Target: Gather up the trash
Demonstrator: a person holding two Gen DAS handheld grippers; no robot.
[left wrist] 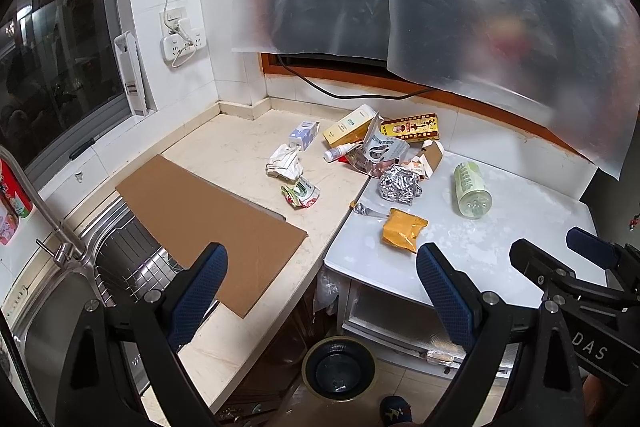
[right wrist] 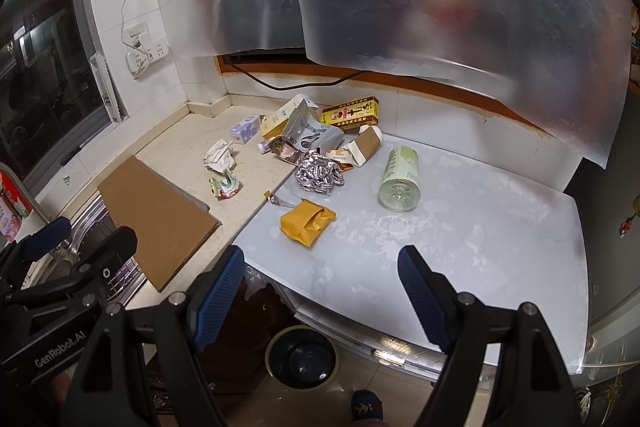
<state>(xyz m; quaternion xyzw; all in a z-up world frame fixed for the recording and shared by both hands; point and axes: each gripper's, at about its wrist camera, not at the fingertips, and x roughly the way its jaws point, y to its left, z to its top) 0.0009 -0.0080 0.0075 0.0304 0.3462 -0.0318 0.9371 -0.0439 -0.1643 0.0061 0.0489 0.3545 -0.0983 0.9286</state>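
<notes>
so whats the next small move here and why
Probably lower the right gripper forward onto the orange packet. Both grippers are open and empty, that packet is the trash nearest it on the white table, and the bin waits on the floor below.

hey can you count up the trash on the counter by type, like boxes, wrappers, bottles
Boxes and cartons: 4
Bottles: 2
Wrappers, pouches and packets: 5
Crumpled paper: 1
Total: 12, though the middle pile overlaps, so this count is approximate.
</notes>
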